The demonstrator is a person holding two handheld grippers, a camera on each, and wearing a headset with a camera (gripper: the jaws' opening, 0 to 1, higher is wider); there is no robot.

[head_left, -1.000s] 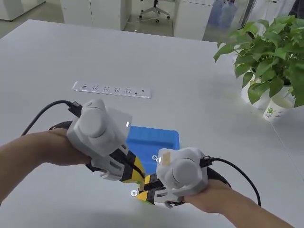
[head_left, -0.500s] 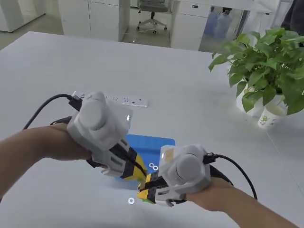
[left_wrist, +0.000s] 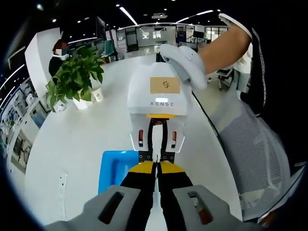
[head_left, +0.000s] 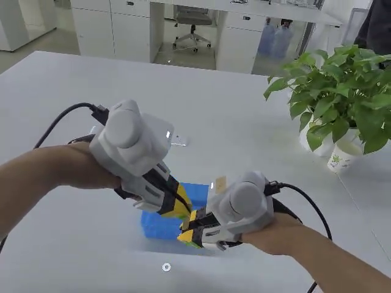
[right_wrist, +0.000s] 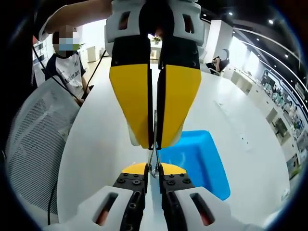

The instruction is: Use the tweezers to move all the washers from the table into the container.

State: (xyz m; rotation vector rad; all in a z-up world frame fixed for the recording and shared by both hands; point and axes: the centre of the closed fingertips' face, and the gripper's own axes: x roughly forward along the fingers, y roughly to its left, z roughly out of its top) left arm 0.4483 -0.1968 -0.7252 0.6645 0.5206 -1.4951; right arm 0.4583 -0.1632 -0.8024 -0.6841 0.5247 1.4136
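Head view: left gripper (head_left: 182, 207) and right gripper (head_left: 188, 235) pinch slim metal tweezers (right_wrist: 152, 161); small silver washer (head_left: 166, 267) lies person-side, below.

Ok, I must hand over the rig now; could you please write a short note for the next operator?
Left gripper: shut on the tweezers, it seems.
Right gripper: shut on the same tweezers, facing the left.
Blue container lies under both grippers; its inside is hidden, so what is done is unclear.
One washer lies on the table, in front of the container.
To do: move that washer into the container.
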